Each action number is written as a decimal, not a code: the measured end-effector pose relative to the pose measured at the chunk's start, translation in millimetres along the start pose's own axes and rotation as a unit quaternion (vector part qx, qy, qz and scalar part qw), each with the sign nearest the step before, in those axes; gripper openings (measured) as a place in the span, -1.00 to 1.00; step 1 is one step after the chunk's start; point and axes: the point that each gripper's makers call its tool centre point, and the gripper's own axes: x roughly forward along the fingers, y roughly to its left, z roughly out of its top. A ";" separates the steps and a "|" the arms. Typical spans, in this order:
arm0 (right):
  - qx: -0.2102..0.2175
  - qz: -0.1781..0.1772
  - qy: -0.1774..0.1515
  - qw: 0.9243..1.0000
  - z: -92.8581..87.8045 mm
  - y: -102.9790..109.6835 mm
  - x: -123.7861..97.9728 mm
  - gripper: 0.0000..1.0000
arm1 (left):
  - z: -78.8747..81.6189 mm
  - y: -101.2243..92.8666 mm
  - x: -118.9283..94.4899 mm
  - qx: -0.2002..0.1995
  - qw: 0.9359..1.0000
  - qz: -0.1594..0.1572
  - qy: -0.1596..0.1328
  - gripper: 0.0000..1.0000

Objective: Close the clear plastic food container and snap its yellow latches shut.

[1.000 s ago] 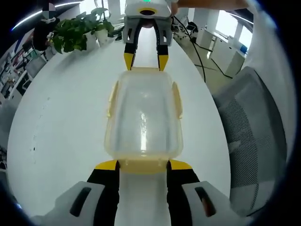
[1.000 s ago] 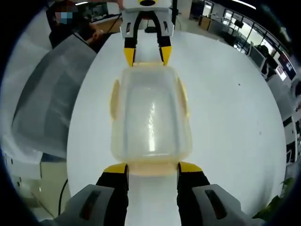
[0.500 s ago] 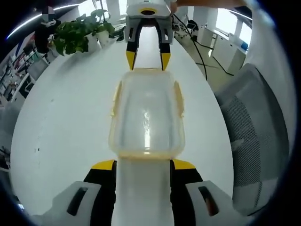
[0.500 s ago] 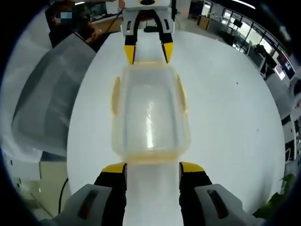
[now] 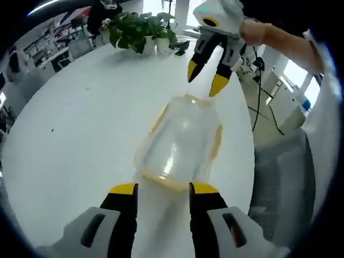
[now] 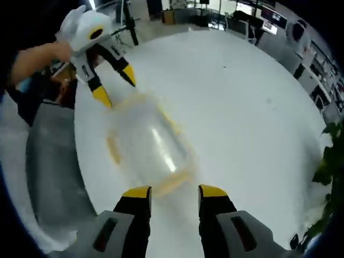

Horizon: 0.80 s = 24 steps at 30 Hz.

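Left gripper [image 5: 161, 189]: jaws spread, gripping nothing, sitting just near the container.
Container [image 5: 180, 141]: lying lid-on, centre of the white table [image 5: 75, 118].
Right gripper [image 6: 174, 191]: jaws parted, holding nothing.

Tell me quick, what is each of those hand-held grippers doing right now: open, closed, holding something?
Left hand-held gripper: open, holding nothing, at one end of the clear container.
Right hand-held gripper: open, holding nothing, at the opposite end.
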 end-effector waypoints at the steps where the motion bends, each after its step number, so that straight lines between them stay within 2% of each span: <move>1: 0.013 0.006 -0.002 1.000 0.8 2.9 2.2 -0.34 | -1.7 1.7 0.0 -0.013 1.000 0.009 0.006 -0.26; 4: 0.064 -0.005 -0.004 0.998 -0.3 1.4 6.4 -0.35 | -1.4 1.4 0.1 -0.049 0.998 0.027 0.009 -0.26; 6: 0.098 -0.008 -0.005 0.995 -1.7 1.2 9.1 -0.37 | 10.2 -6.5 1.8 -0.089 0.996 0.013 -0.026 -0.26; 7: 0.107 -0.011 -0.005 0.994 -2.0 0.8 10.0 -0.40 | 9.8 -4.8 2.1 -0.112 0.993 0.022 -0.027 -0.27; 8: 0.106 -0.013 -0.007 0.994 -2.4 -0.7 11.2 -0.42 | 6.3 -1.5 2.3 -0.110 0.993 0.033 -0.019 -0.27; 9: 0.126 -0.019 -0.011 0.992 -2.8 -1.9 12.5 -0.42 | -0.9 0.5 3.9 -0.110 0.993 0.046 0.000 -0.28; 10: 0.145 -0.016 -0.012 0.989 -3.9 -1.0 14.1 -0.42 | -2.6 -0.4 5.4 -0.112 0.993 0.047 0.004 -0.28; 11: 0.154 -0.014 -0.016 0.988 -3.8 -0.7 15.3 -0.42 | -2.7 -0.8 6.5 -0.117 0.992 0.048 0.002 -0.28; 14: 0.177 -0.011 -0.019 0.984 -6.8 1.3 21.0 -0.41 | -6.1 -1.2 8.5 -0.164 0.985 0.056 0.004 -0.28; 15: 0.184 -0.006 -0.021 0.983 -7.3 2.6 21.9 -0.40 | -5.8 -0.1 9.3 -0.165 0.985 0.059 0.002 -0.28; 16: 0.215 -0.003 -0.041 0.976 -1.3 3.2 22.7 -0.40 | -5.8 0.5 11.1 -0.166 0.984 0.062 -0.001 -0.28; 17: 0.220 0.005 -0.040 0.975 -2.1 5.0 23.7 -0.40 | -6.1 0.2 13.1 -0.175 0.983 0.063 -0.002 -0.27; 18: 0.227 0.008 -0.044 0.973 -1.0 5.3 24.3 -0.40 | -1.6 -2.6 16.7 -0.203 0.978 0.056 -0.018 -0.26; 24: 0.272 0.020 -0.041 0.961 -2.0 8.2 26.8 -0.42 | -2.7 -6.5 19.3 -0.244 0.969 0.043 -0.014 -0.32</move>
